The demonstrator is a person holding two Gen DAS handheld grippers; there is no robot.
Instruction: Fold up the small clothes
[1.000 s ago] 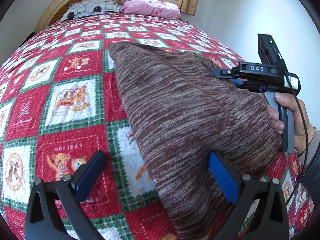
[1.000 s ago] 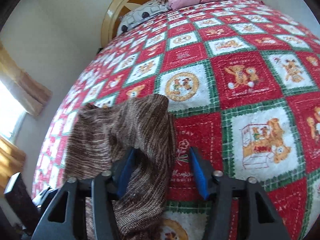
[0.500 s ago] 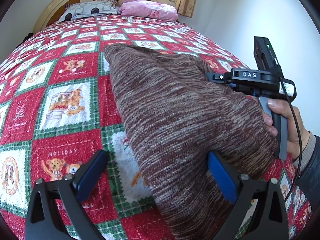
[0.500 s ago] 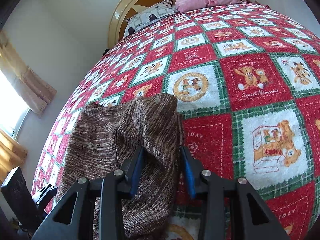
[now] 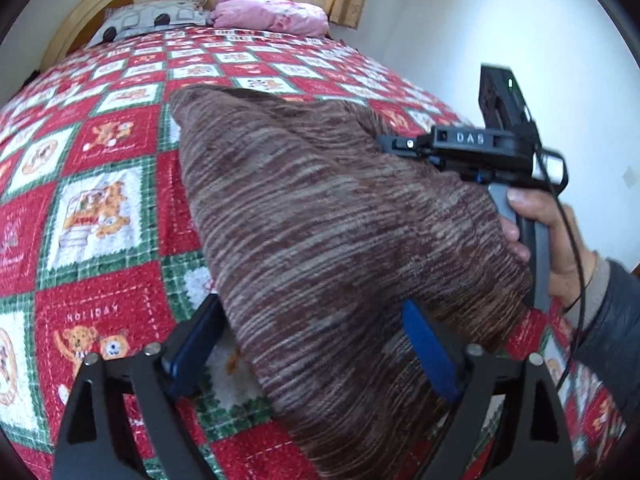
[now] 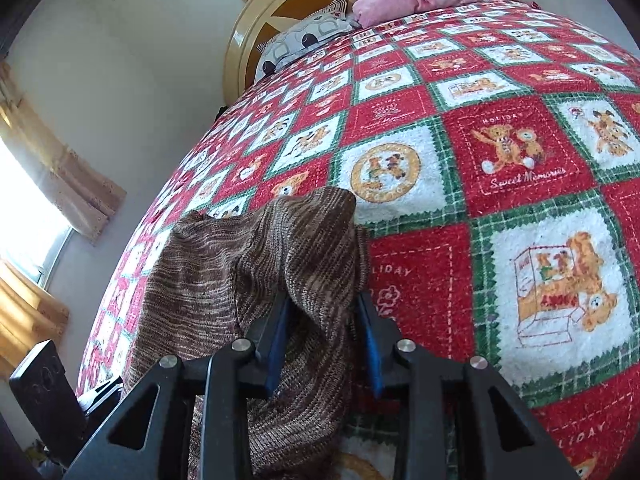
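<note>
A brown striped knit garment (image 5: 328,232) lies on the red, white and green bear-print blanket (image 5: 96,208). My left gripper (image 5: 312,332) is at its near end, blue pads astride the cloth edge with a gap still showing. My right gripper (image 6: 322,320) is shut on a bunched fold of the garment (image 6: 304,264), which rises between its blue pads. In the left wrist view the right gripper's body (image 5: 472,148) and the hand holding it sit at the garment's right edge.
A pink pillow (image 5: 268,16) and a grey patterned pillow (image 5: 156,20) lie at the wooden headboard (image 6: 288,12). A white wall runs along the bed's right side (image 5: 480,20). A curtained window (image 6: 32,200) is beyond the bed's other side.
My right gripper has closed on the garment fold. My left gripper's pads have narrowed around the near edge, and the garment has lifted slightly.
</note>
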